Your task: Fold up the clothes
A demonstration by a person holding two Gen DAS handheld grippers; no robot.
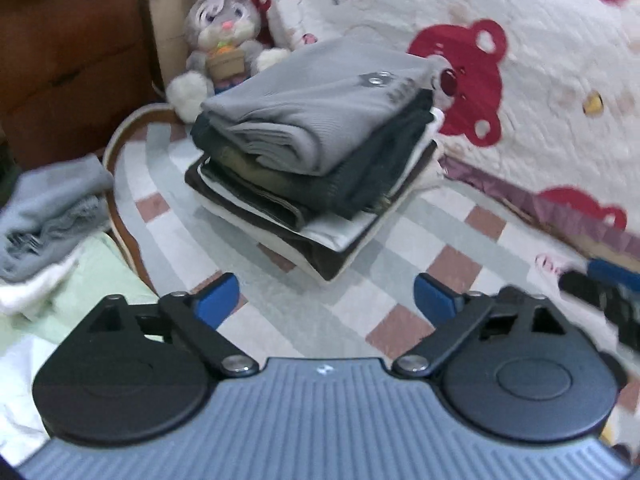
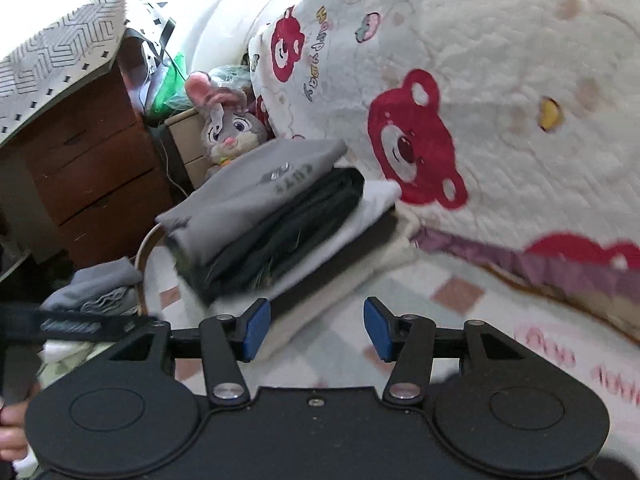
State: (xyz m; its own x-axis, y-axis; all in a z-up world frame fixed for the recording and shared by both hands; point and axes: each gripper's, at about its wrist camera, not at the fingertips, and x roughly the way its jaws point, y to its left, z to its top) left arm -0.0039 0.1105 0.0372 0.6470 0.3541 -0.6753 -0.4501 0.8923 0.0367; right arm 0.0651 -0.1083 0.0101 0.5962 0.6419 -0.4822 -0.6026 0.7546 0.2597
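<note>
While both grippers, left gripper and right gripper, are being held spread and empty, soft folded clothes are being stacked ahead; loose grey garment, limp, is best pinched at an edge.

1. A grey plush rabbit with pink-lined ears sits upright and holds a small orange thing at its chest.
2. A white quilt printed with red bear faces rises to the right of the rabbit, touching its side.
3. A brown wooden drawer chest stands to the left of the rabbit, well apart from it.
4. A pale wooden cabinet sits just behind the rabbit, between it and the chest.
5. A white patterned cloth with black line marks covers the top of the chest, up and to the left of the rabbit.
6. A checked sheet of white, grey-green and pink squares spreads in front of the rabbit.
</note>
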